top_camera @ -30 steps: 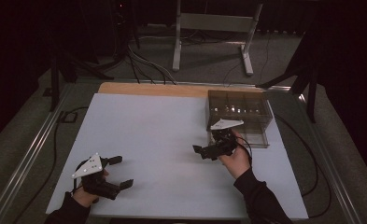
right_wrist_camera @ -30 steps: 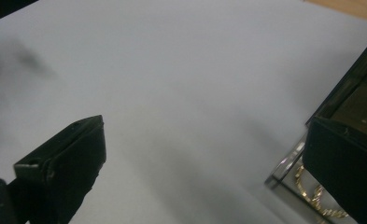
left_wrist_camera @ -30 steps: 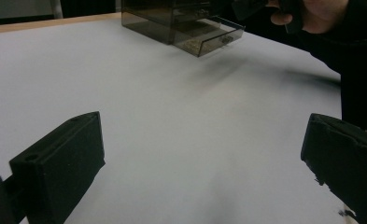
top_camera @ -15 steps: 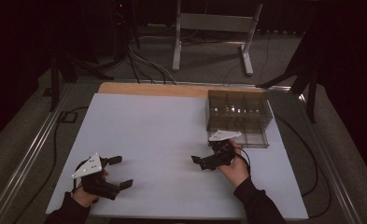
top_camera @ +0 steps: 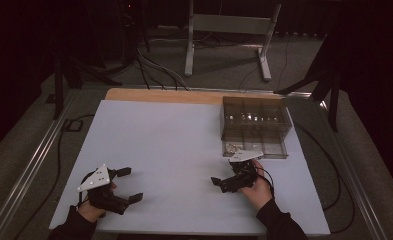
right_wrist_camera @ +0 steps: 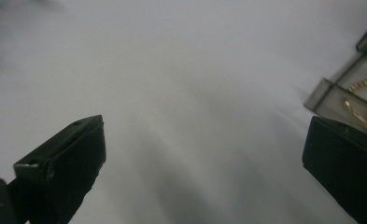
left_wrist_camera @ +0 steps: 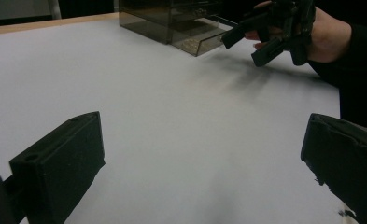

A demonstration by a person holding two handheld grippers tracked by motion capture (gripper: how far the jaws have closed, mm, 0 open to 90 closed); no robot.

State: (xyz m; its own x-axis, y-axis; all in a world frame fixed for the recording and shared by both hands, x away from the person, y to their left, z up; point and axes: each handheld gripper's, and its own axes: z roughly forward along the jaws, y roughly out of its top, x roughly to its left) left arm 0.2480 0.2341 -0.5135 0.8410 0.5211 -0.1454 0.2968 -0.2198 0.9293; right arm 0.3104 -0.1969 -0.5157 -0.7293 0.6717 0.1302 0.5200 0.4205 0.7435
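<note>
Meanwhile both claws, left gripper [top_camera: 130,184] and right gripper [top_camera: 222,182], gaped wide and empty; judging by that, the open drawer [top_camera: 256,149] probably needed reaching next.

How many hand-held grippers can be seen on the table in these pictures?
2. The left hand-held gripper is near the table's front left corner; the right hand-held gripper is toward the front right, just before the clear drawer box. Both stand open.

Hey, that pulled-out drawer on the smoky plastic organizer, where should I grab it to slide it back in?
Take the open drawer by its front wall, coming from the person's side with the right gripper, which is nearest. The drawer juts toward that side from the organizer, so its front lip is the exposed part; its contents are too small to tell.
</note>
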